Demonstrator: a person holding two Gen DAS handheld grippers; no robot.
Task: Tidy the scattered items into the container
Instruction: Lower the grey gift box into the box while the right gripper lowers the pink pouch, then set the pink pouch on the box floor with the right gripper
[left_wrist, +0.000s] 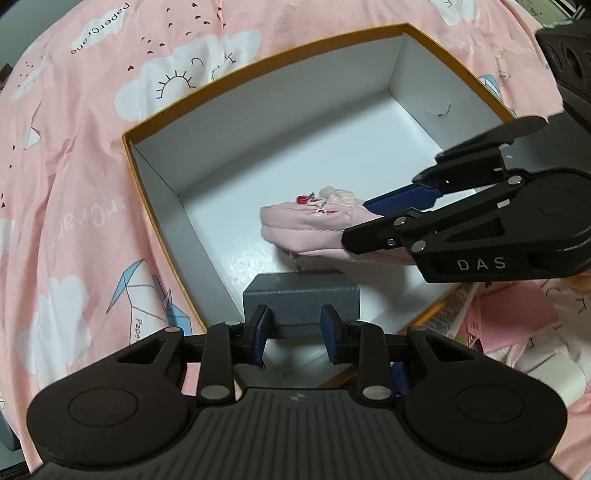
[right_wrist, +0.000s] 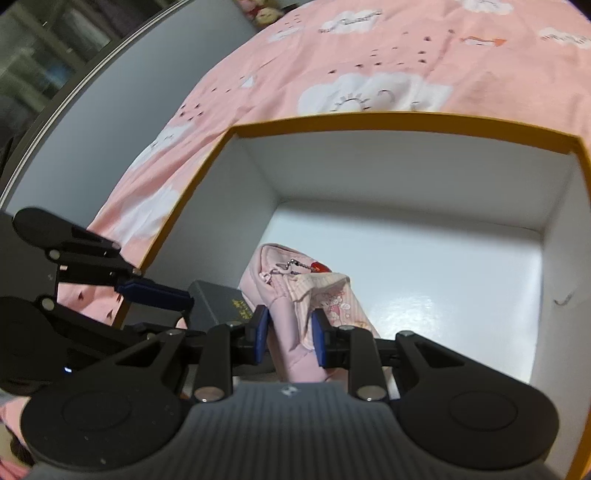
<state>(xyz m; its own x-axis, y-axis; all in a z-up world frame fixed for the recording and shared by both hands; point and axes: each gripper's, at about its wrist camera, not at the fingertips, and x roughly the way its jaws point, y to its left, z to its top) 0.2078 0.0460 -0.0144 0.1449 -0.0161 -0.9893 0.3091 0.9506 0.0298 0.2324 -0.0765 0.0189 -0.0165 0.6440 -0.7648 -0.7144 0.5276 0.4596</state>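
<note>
Right at the near wall of the box (left_wrist: 155, 192), the left gripper (left_wrist: 295, 338) hangs over the small grey box (left_wrist: 301, 301). Its blue pads (left_wrist: 263, 334) sit either side of that grey box and look close against it, though whether they are actually pinching it I cannot tell from here. The grey box itself is inside the container, by the near edge.

A little further in, the right gripper (right_wrist: 288, 334) is clenched on the pink pouch (right_wrist: 295, 295), both pads pressed into the fabric, and the pouch (red charm on a bead chain at the zip) is lowered into the box next to the grey one. In the left wrist view the pouch looks just off the white floor or barely resting; hard to say which.

So two items are in or going in. Outside the near right corner, a pile of papers and pink cloth (left_wrist: 517, 325) waits on the bedspread (left_wrist: 74, 184), so my read is the job is partly done.

Beyond the pouch, the floor runs bare to the far wall and far corners. Plenty of room there; the crowding is near, where the two grippers sit close together beside the orange rim.
</note>
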